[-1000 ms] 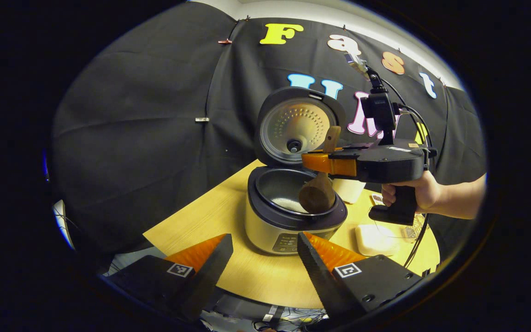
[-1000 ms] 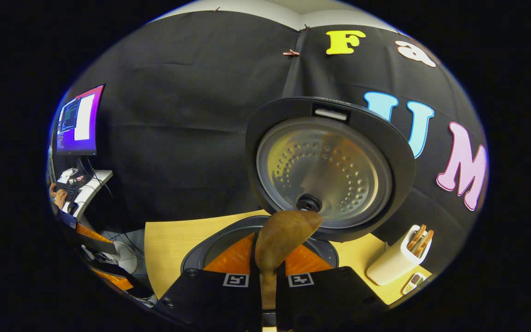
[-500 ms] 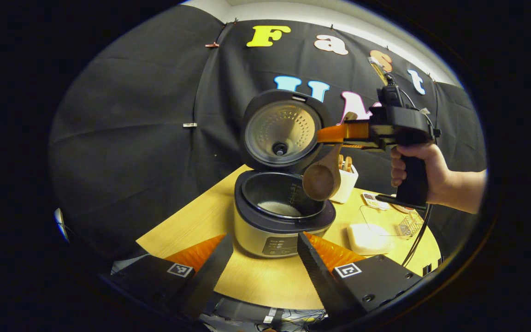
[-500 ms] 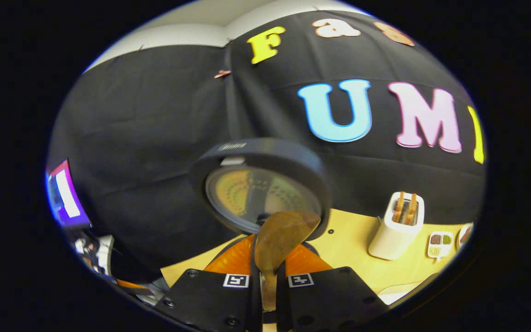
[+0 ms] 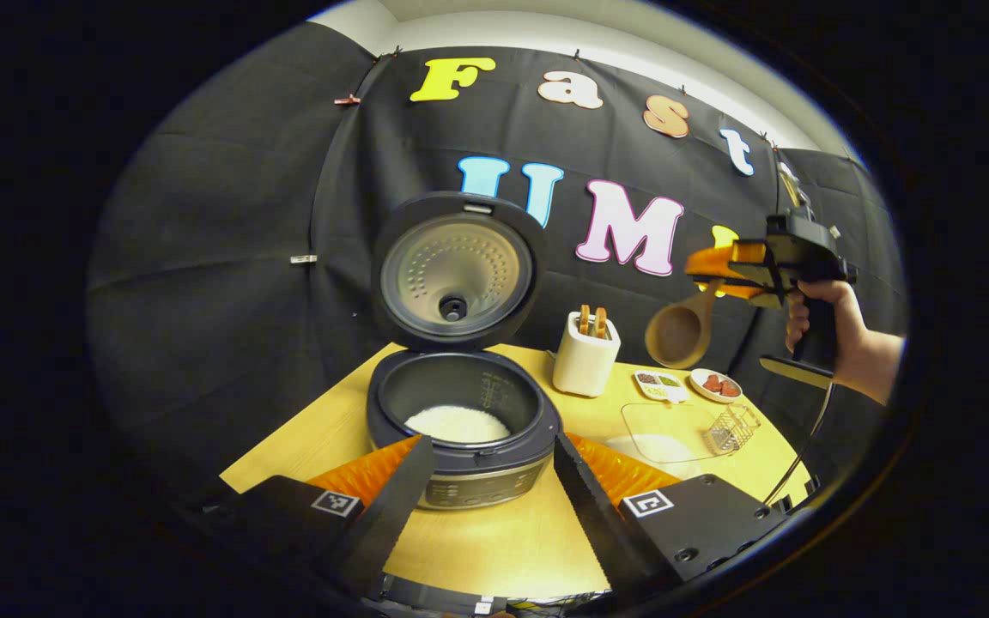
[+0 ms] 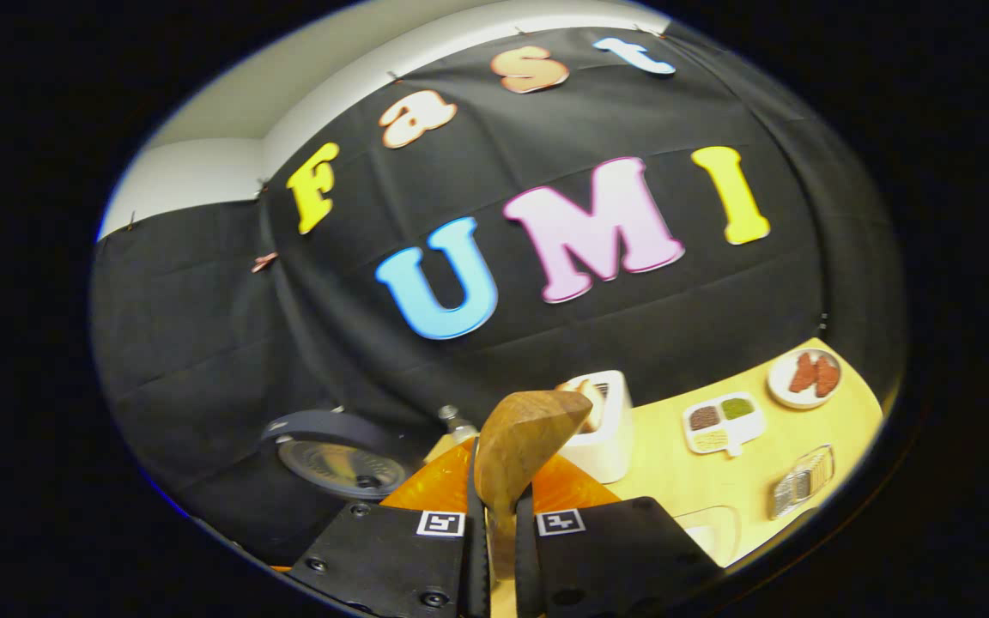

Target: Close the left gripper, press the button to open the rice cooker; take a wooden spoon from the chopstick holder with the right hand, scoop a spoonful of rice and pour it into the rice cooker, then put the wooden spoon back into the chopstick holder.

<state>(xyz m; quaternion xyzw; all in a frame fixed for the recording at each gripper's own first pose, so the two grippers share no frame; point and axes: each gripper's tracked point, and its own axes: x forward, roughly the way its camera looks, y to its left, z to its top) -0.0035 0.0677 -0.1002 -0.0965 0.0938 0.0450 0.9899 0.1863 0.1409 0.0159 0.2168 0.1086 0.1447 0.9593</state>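
One open rice cooker (image 5: 460, 412), one wooden spoon (image 6: 522, 446) gripped, two utensils in holder (image 5: 585, 360)

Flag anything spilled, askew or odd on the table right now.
Nothing stands out. The rice cooker sits open with rice inside its pot, none visible on the table. The right tongs hold the wooden spoon in the air, right of the chopstick holder, which stands upright.

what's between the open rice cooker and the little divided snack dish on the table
In the left gripper view, the white chopstick holder stands between the rice cooker and the divided dish.
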